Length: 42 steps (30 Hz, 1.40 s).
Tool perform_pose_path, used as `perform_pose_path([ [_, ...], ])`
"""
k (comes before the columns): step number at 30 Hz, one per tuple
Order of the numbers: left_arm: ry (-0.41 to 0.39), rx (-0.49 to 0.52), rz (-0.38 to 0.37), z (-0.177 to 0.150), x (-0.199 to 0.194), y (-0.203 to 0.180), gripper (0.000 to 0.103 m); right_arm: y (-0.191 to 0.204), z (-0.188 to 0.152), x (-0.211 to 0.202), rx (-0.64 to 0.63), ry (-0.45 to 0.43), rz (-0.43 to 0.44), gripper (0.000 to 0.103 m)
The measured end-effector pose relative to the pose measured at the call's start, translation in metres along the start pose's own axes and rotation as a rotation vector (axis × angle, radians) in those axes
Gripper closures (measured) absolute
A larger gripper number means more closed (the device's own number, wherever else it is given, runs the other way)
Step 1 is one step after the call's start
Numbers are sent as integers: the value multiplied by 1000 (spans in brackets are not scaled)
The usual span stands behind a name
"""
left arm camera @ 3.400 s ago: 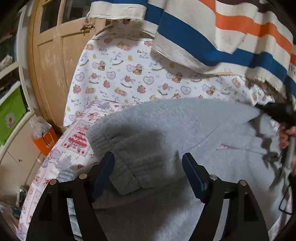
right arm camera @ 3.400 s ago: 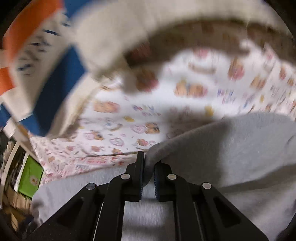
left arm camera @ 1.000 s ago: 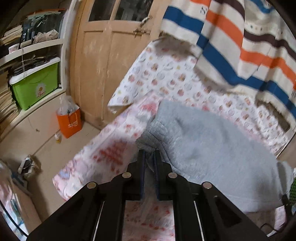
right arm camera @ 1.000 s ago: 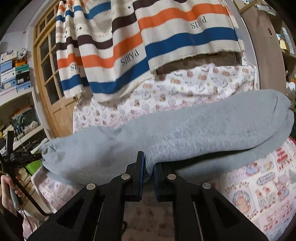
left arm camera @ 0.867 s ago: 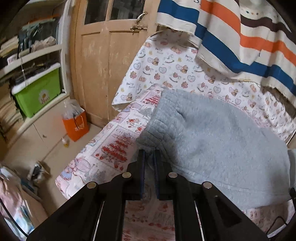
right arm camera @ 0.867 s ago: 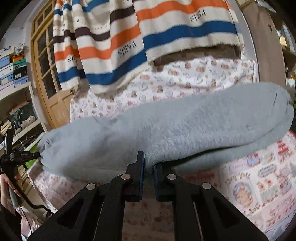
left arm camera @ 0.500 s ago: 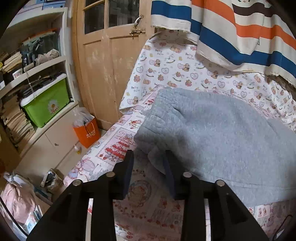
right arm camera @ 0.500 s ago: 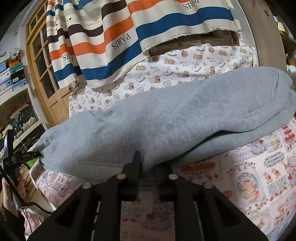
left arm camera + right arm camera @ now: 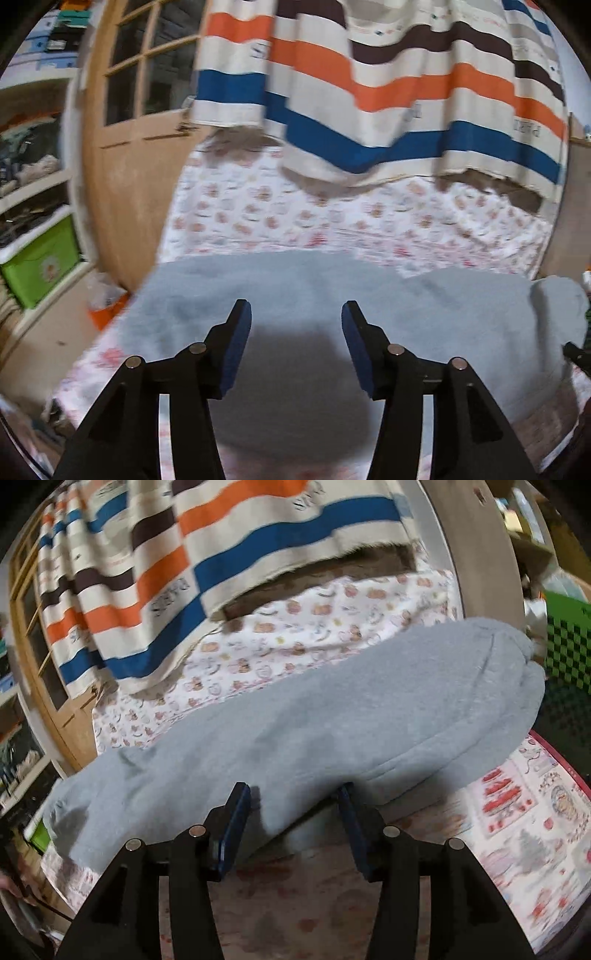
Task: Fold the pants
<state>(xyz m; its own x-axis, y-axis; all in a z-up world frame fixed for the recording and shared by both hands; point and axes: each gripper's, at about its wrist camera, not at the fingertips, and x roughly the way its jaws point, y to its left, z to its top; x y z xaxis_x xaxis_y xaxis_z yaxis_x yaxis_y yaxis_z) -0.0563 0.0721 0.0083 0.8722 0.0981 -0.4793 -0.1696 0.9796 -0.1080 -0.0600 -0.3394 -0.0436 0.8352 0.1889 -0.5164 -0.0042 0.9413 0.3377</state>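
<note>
From my two feeds, the biggest thing is the bed covered in a white sheet printed with small pink and red cartoon pictures [image 9: 388,225], and behind it hangs a cream curtain with orange, blue and brown stripes [image 9: 388,92]. To the left stands a pale wooden door with glass panes [image 9: 125,140], and beside it white shelves holding a green plastic box [image 9: 40,266].

The soft grey fleece pants [image 9: 314,716] lie folded lengthwise across the bed sheet, stretching from the left edge of the bed to the right.

My left tool [image 9: 296,317] has just been opening; its blue pads stand apart above the grey cloth, pressing on nothing, with its shadow falling on the fabric below. My right tool [image 9: 293,799] has also just been opening; the near edge of the pants sits between its pads, but I see a gap on both sides, so it grips nothing.
</note>
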Motion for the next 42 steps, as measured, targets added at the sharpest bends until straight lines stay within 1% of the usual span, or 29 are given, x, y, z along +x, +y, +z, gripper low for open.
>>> perform_pose_path([
  [2, 18, -5, -47, 3, 12, -15, 53, -15, 10, 4, 38, 58, 56, 55],
  [3, 31, -6, -69, 5, 19, -23, 53, -23, 15, 3, 57, 77, 63, 55],
  [4, 41, -6, -84, 6, 24, -29, 53, -32, 21, -2, 64, 67, 3, 55],
  [5, 49, -7, -98, 7, 29, -35, 53, -41, 27, -9, 55, 35, -88, 55],
  [8, 53, 7, -111, 10, 40, -51, 53, -68, 48, -27, 27, -57, -229, 52],
  [9, 56, 12, -110, 10, 44, -54, 53, -81, 57, -29, 34, -70, -280, 52],
  [10, 60, 11, -113, 11, 48, -57, 53, -98, 68, -30, 54, -72, -312, 52],
  [14, 70, -1, -100, 12, 59, -60, 52, -166, 104, -24, 175, -41, -337, 51],
  [15, 72, -3, -91, 12, 62, -60, 52, -181, 110, -22, 203, -33, -334, 48],
  [16, 74, -5, -86, 10, 63, -59, 52, -196, 116, -19, 238, -22, -326, 43],
  [18, 81, -6, -76, 7, 69, -58, 51, -221, 122, -15, 306, -6, -284, 42],
  [20, 92, -6, -67, 3, 75, -57, 51, -239, 126, -5, 332, 27, -262, 42],
  [22, 117, -13, -71, 1, 81, -56, 51, -248, 126, 7, 322, 85, -298, 41],
  [24, 114, -44, -93, 2, 82, -52, 51, -258, 120, 14, 334, 105, -323, 41],
  [26, 125, -61, -103, 2, 85, -50, 51, -263, 115, 16, 352, 107, -319, 41],
  [27, 138, -63, -109, 2, 88, -50, 51, -266, 114, 19, 353, 102, -315, 47],
  [28, 152, -63, -115, 1, 90, -50, 51, -265, 114, 22, 347, 102, -301, 55],
  [30, 172, -59, -126, 1, 94, -51, 51, -265, 115, 31, 331, 127, -255, 66],
  [33, 187, -44, -150, 0, 96, -55, 51, -262, 122, 42, 303, 160, -273, 66],
  [35, 206, -26, -175, 0, 99, -59, 48, -265, 125, 48, 299, 175, -264, 65],
  [37, 218, -8, -178, -1, 100, -63, 48, -270, 126, 53, 307, 187, -263, 65],
  [38, 218, -4, -179, -1, 100, -64, 48, -270, 126, 53, 314, 179, -258, 65],
  [39, 217, -2, -181, -1, 100, -64, 48, -269, 125, 54, 311, 166, -264, 68],
  [40, 214, -1, -181, -1, 99, -65, 48, -268, 125, 54, 305, 160, -274, 74],
  [41, 211, -1, -178, -1, 99, -65, 48, -265, 125, 51, 290, 141, -287, 76],
  [42, 208, -2, -177, -1, 98, -64, 48, -259, 125, 43, 270, 97, -296, 79],
])
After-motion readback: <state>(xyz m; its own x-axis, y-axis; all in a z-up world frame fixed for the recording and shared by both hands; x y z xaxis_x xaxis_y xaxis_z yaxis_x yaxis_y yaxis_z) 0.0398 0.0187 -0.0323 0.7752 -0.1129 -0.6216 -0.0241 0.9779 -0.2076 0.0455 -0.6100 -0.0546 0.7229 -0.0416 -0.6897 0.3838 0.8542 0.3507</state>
